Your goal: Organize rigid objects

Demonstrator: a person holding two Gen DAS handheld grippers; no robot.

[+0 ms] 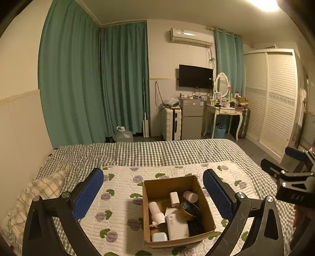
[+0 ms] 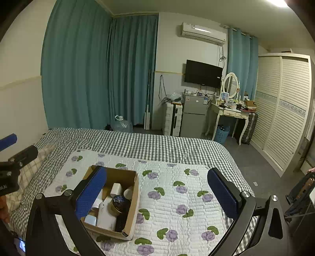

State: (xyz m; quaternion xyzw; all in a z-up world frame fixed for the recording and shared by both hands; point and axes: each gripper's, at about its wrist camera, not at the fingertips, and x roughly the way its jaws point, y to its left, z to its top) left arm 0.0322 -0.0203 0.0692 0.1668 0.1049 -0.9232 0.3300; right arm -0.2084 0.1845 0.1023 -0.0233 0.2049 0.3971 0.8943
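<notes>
Flanking box, wide left tongs

Bedroom, warm ceiling light top right, glare in both views. Teal curtains cover the left wall and the corner; another teal curtain hangs right of the TV. White wall AC unit above a black wall-mounted TV. Below: white suitcase, small grey fridge, white dressing table with oval mirror, top cluttered. Blue basket under the table. White louvred wardrobe on the right wall. Grey floor. Clear water jug and a flat mop by the curtains. Bed has a grey gingham sheet with a floral quilted pad on top.
</notes>
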